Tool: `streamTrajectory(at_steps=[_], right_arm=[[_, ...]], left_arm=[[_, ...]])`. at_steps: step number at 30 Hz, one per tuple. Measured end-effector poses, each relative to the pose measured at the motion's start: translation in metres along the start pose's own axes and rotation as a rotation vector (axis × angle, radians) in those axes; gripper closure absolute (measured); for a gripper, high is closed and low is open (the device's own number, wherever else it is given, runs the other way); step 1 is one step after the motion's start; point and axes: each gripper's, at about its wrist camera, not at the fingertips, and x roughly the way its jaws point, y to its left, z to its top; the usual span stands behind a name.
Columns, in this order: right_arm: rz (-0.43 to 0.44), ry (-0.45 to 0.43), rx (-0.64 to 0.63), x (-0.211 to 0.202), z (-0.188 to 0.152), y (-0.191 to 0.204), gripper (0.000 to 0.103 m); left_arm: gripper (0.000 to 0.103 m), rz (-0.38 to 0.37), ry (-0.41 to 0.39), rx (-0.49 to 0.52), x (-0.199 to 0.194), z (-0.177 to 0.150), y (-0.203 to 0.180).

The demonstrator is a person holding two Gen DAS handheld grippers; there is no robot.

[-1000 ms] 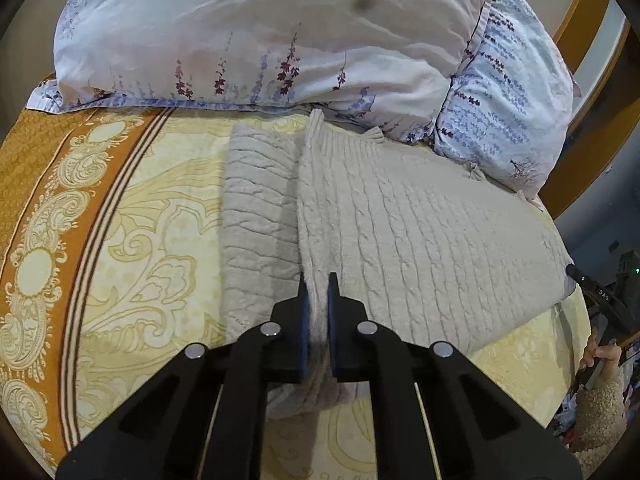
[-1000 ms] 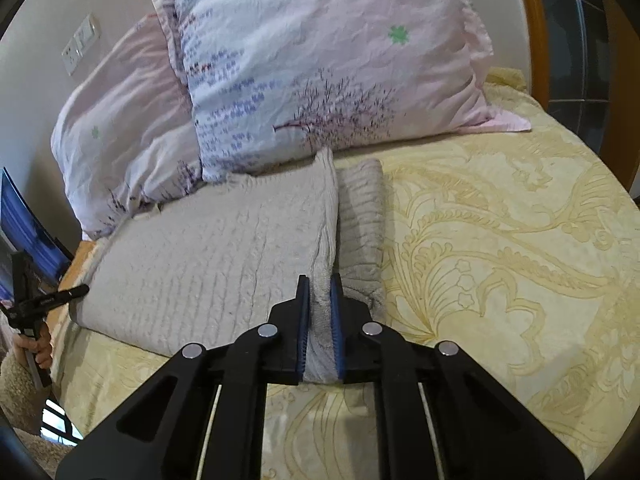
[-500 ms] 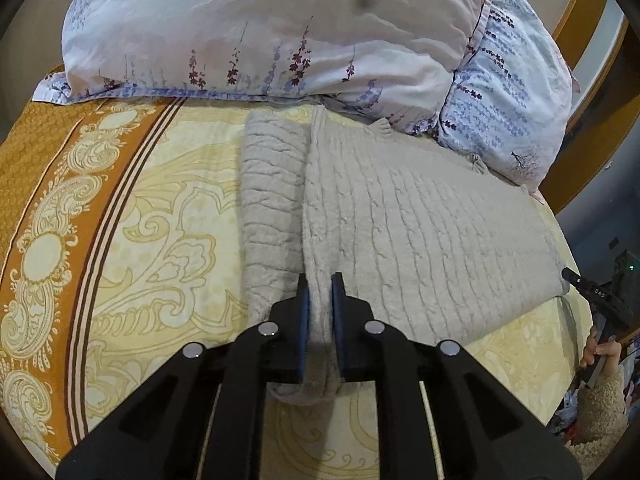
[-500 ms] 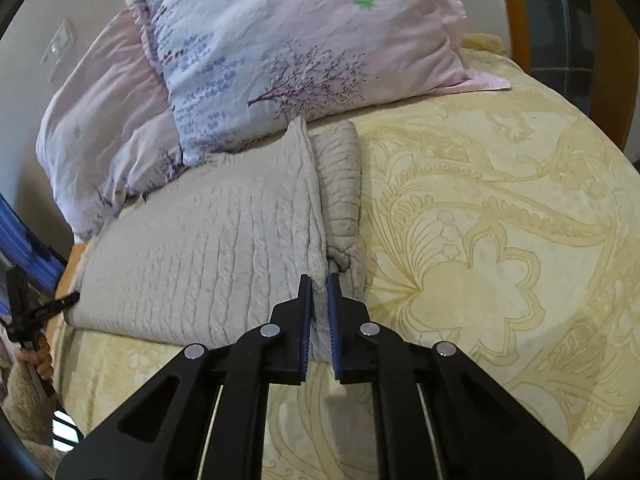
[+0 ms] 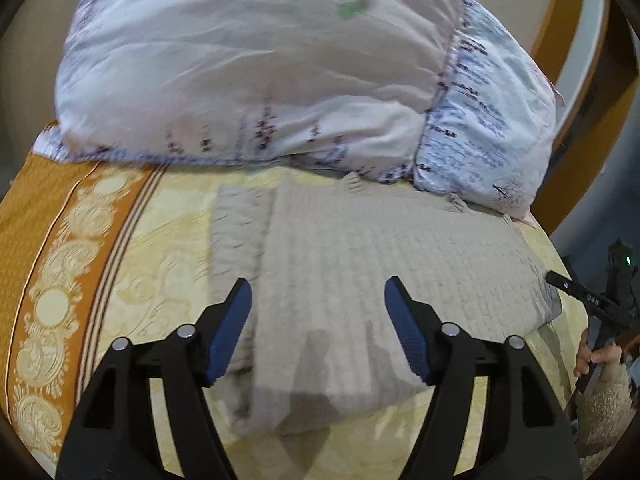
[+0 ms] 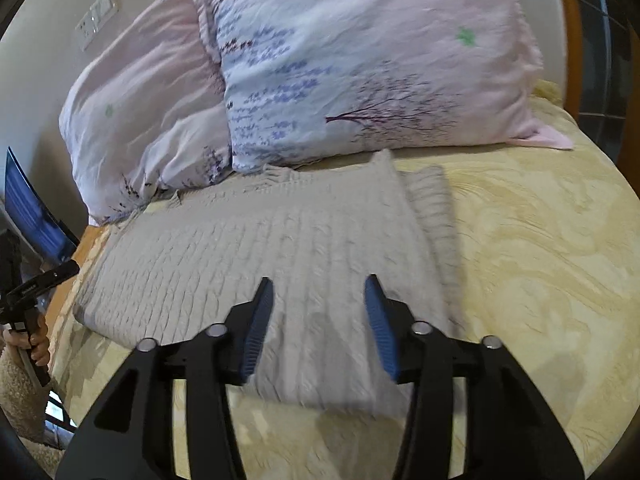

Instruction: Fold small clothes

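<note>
Left wrist view: left gripper (image 5: 318,306) is seen with jaws spread, having just been opening; nothing is pinched, the blue pads (image 5: 230,332) are held clear above the cloth. The beige knit garment (image 5: 384,280) is laid folded on the bed (image 5: 132,264), its far edge just beside the floral pillows (image 5: 256,64) at the head end; a narrower folded strip is exposed along its left side, toward the orange border of the bedspread. The other gripper and the hand on it (image 5: 596,356) are glimpsed at the right edge of the bed. Frame is motion-blurred. Right wrist view: right gripper (image 6: 320,308) is likewise seen spread, jaws just opened, with no fabric clamped between them. The same garment (image 6: 256,248) is shown flat near the head end of the bed (image 6: 540,248), against two pillows (image 6: 360,60), the narrow strip now on its right side. A hand gripping the left tool (image 6: 30,340) is visible at the left edge of the bed.
</note>
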Motion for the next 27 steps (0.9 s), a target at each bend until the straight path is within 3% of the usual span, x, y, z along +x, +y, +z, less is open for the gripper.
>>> streamTrajectory(at_steps=[3, 8, 12, 16, 19, 22, 27], right_arm=[[-0.021, 0.007, -0.02, 0.011, 0.007, 0.008, 0.041], [-0.055, 0.112, 0.007, 0.033, 0.001, -0.003, 0.039], [-0.044, 0.105, 0.006, 0.03, 0.001, -0.003, 0.039], [-0.033, 0.101, 0.035, 0.023, 0.009, 0.001, 0.031], [-0.042, 0.084, -0.001, 0.021, 0.012, 0.015, 0.025], [-0.056, 0.081, -0.057, 0.029, 0.011, 0.035, 0.021], [-0.07, 0.092, -0.085, 0.047, 0.009, 0.054, 0.021]], left_arm=[[0.031, 0.002, 0.031, 0.018, 0.016, 0.003, -0.01], [0.031, 0.036, 0.103, -0.015, 0.037, -0.006, -0.003], [0.03, 0.051, 0.106, -0.033, 0.036, -0.009, 0.003], [0.029, 0.001, 0.065, -0.139, 0.016, -0.006, 0.024], [0.027, 0.013, 0.038, -0.234, 0.005, -0.002, 0.049], [0.027, -0.004, 0.061, -0.307, 0.011, 0.0, 0.068], [0.027, -0.021, 0.094, -0.341, 0.023, 0.001, 0.072]])
